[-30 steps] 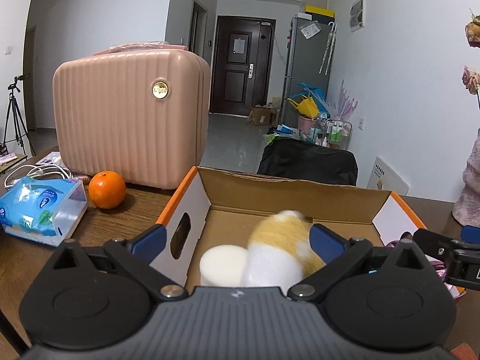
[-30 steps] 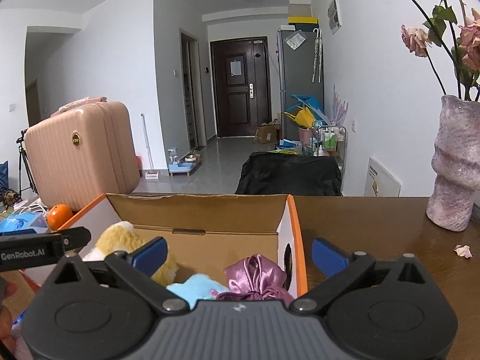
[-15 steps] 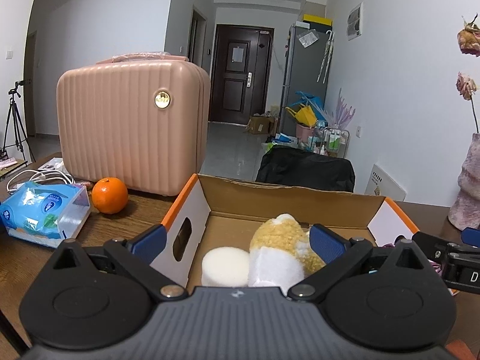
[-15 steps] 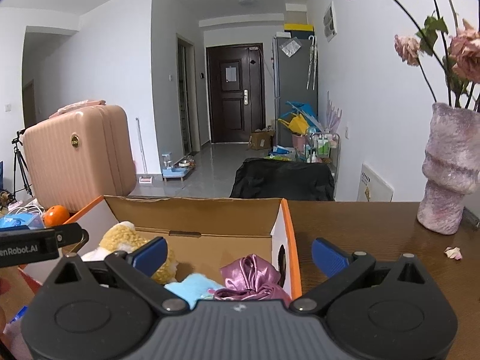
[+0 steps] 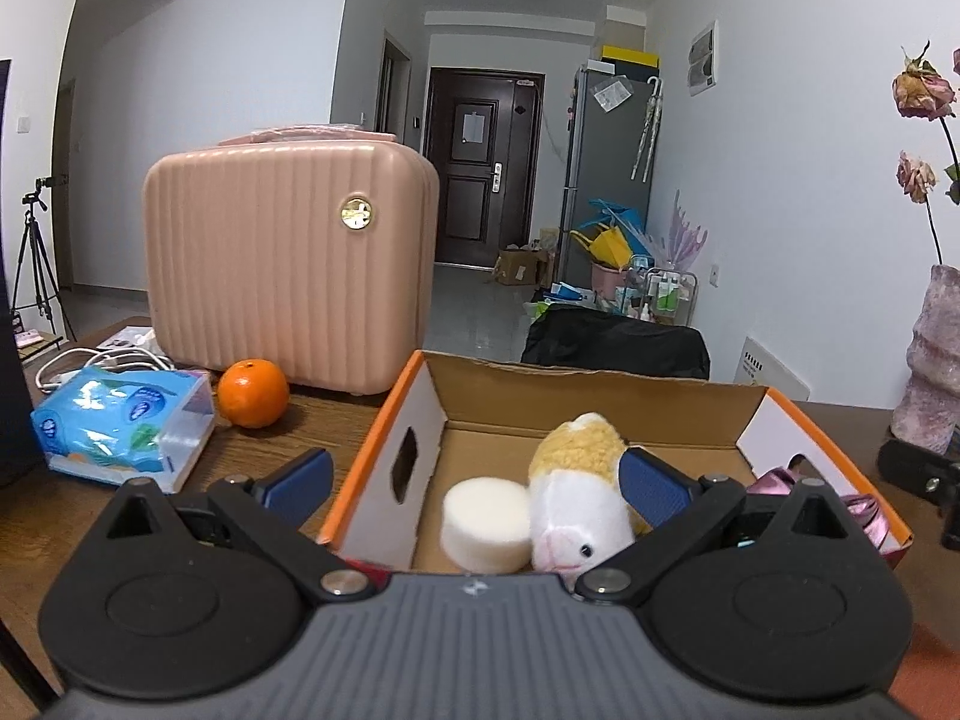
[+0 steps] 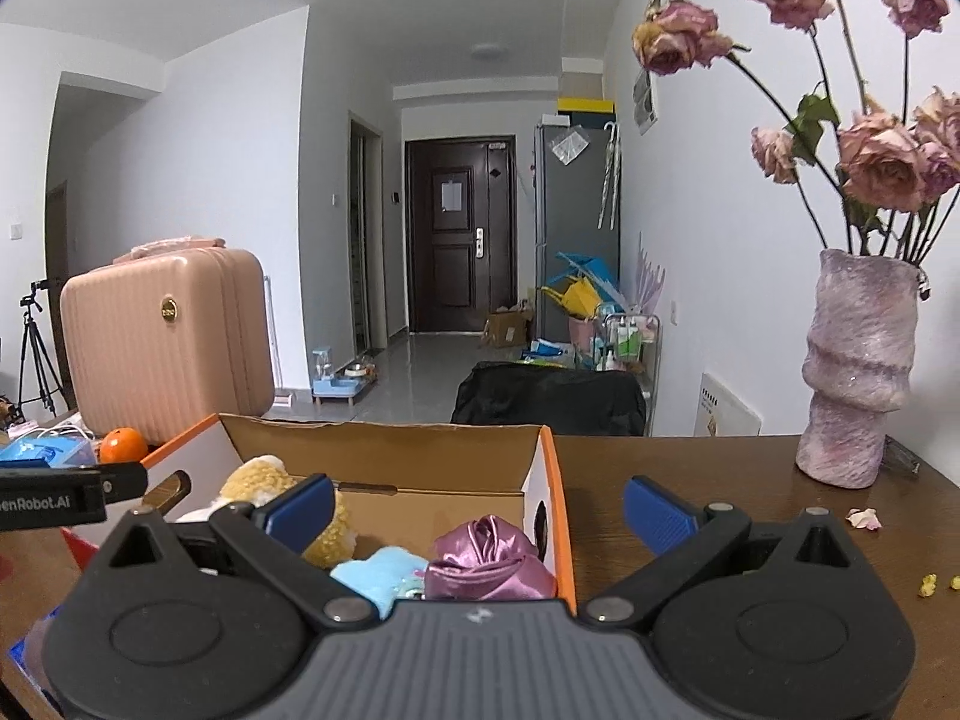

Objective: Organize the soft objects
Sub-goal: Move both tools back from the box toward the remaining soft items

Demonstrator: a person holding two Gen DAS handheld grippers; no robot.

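One open box on the table, four soft things in it, two grippers hanging over it with nothing held.

One pink suitcase (image 5: 288, 264) stands at the back, and one vase (image 6: 858, 372) of dried roses is off to the right. The single cardboard box (image 5: 600, 414) holds one yellow-and-white plush toy (image 5: 576, 492), one white sponge round (image 5: 483, 516) touching it, one purple satin scrunchie (image 6: 489, 558) and one blue plush (image 6: 378, 573). One tissue pack (image 5: 120, 426) lies near one orange (image 5: 252, 393). The left gripper (image 5: 474, 480) and right gripper (image 6: 477, 507) both have fingers spread apart.
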